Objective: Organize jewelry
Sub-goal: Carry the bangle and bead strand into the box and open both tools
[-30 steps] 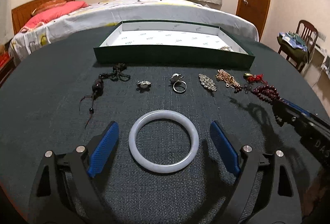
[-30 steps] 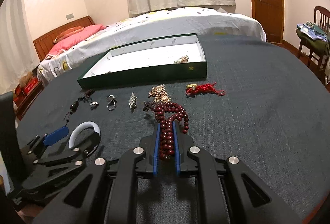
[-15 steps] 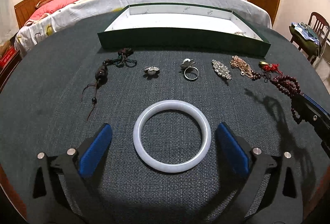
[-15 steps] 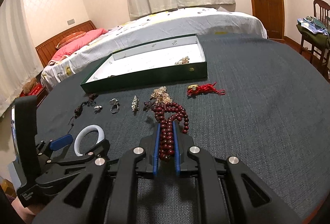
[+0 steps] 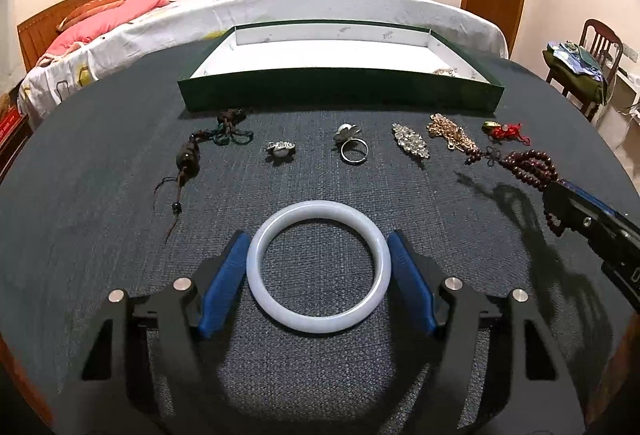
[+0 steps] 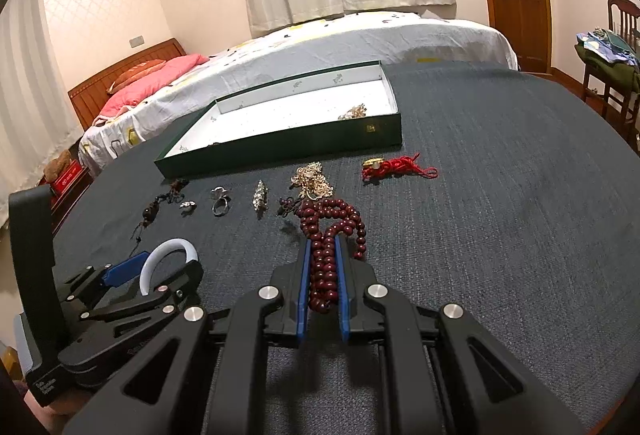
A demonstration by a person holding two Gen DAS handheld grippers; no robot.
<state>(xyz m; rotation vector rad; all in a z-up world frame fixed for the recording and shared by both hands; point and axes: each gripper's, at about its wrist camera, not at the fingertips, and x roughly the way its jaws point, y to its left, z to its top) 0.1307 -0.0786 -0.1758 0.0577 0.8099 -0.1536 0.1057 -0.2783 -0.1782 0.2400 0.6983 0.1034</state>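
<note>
A white jade bangle lies on the dark cloth between my left gripper's blue pads, which touch both its sides. It also shows in the right wrist view. My right gripper is shut on a dark red bead bracelet, part of it trailing on the cloth. The bracelet and right gripper show at the right of the left wrist view. A green box with a white inside stands behind, holding a gold piece.
A row of jewelry lies before the box: dark cord pendant, small brooch, silver ring, crystal brooch, gold chain, red cord charm. A bed stands behind the table, a chair at right.
My left gripper has closed in from wide open until its pads meet the bangle's sides. My right gripper has stayed shut on the bead bracelet and lifted slightly.
</note>
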